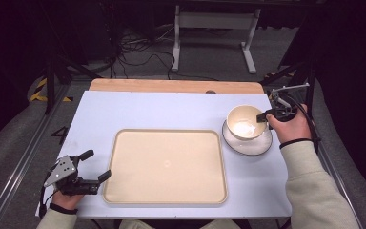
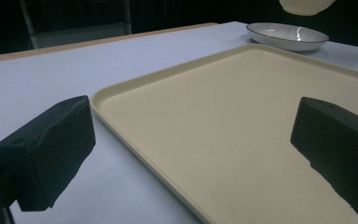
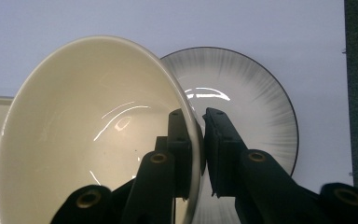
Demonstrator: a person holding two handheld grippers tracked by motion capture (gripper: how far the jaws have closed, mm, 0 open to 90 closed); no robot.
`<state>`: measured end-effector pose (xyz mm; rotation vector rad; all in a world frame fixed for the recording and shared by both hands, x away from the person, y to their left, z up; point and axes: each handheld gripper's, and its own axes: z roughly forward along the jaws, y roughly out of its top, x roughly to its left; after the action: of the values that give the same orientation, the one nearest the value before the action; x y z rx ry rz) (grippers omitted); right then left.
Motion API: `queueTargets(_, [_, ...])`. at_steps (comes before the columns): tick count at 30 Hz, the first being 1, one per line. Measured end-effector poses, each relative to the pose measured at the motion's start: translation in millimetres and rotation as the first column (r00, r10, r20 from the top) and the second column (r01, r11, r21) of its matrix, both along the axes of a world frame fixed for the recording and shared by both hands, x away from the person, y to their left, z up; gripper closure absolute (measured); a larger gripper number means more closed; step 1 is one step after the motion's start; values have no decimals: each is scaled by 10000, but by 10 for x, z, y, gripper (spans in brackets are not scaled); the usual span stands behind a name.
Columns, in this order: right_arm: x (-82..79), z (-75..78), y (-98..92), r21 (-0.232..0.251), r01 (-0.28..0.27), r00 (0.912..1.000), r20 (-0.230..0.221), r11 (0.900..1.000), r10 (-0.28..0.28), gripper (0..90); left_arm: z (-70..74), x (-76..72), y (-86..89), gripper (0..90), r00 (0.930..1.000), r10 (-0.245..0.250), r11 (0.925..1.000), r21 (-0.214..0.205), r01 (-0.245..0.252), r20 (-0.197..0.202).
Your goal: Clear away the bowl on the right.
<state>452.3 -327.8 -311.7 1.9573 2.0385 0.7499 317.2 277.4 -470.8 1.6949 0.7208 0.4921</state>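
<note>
nearest the lens in the high view, the left gripper [image 1: 96,165] rests just off the near left corner of the tray [image 1: 124,191], its jaws spread apart with nothing between them. the left gripper view shows the tray's rounded corner and left rim [image 2: 121,135] running between those two black pads [image 2: 51,149], neither pad touching it. the tray is a shallow cream rectangle lying flat on the pale blue table [image 1: 147,109], about in the middle of it.

just off the tray's far right corner sits the plate [image 1: 262,145], white with a thin dark rim and grey streaks fanning inward, flat on the table. the bowl [image 1: 240,119], cream inside and out, is above the plate, over its far left part. from the left gripper view the bowl's underside [image 2: 305,5] hangs clear of the plate [image 2: 286,36], with a dark gap between them.

the right gripper [image 1: 263,116] comes in from the side away from the tray and is clamped on the bowl's rim: in the right gripper view one jaw is inside the bowl [image 3: 84,140], the other outside, pinching the thin wall, and the plate [image 3: 251,93] shows below.
</note>
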Motion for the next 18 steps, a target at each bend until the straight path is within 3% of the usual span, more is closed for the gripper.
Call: queueTargets(18, [-135,156,684,410,-1344,9909,-41,9901,1347,815,0,-2,-1,4,10000,-5,10000,-3,5,17])
